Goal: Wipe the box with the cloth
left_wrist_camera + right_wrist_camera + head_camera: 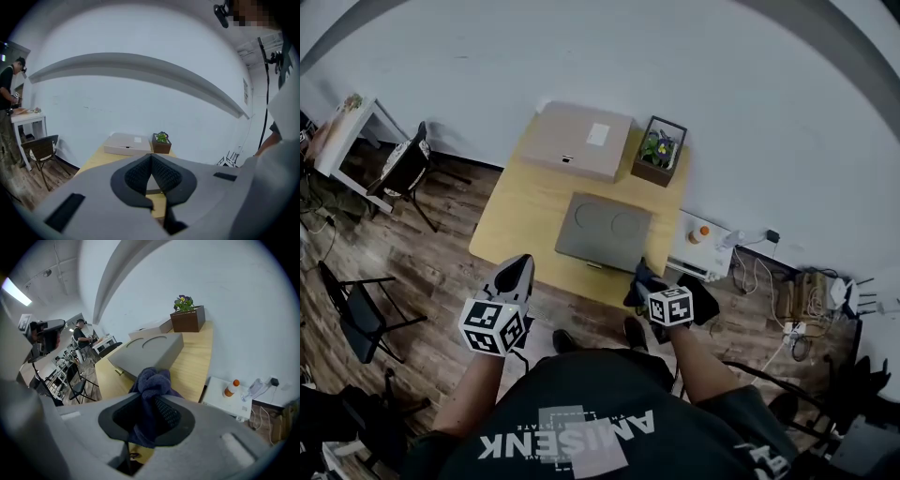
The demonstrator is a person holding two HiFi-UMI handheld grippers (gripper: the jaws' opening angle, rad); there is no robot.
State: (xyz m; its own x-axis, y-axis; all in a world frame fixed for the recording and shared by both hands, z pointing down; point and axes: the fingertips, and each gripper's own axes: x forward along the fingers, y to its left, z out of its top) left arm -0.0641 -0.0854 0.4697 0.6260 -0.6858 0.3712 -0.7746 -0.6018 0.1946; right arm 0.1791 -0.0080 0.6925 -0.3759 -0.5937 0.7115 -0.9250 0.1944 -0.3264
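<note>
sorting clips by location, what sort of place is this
Likely a lab or shared workroom: a wooden table against a bare white wall, a folding chair, loose cables on the floor, and another person working at a white desk.

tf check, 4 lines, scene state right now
1. The right hand-held gripper is shut on the dark cloth. True.
2. The left hand-held gripper holds a second cloth. False: its jaws are together with nothing between them.
3. The flower planter stands on top of the gray box. False: it stands on the wooden table, beside the beige flat box.
4. The gray box lies nearer the person than the beige flat box. True.
</note>
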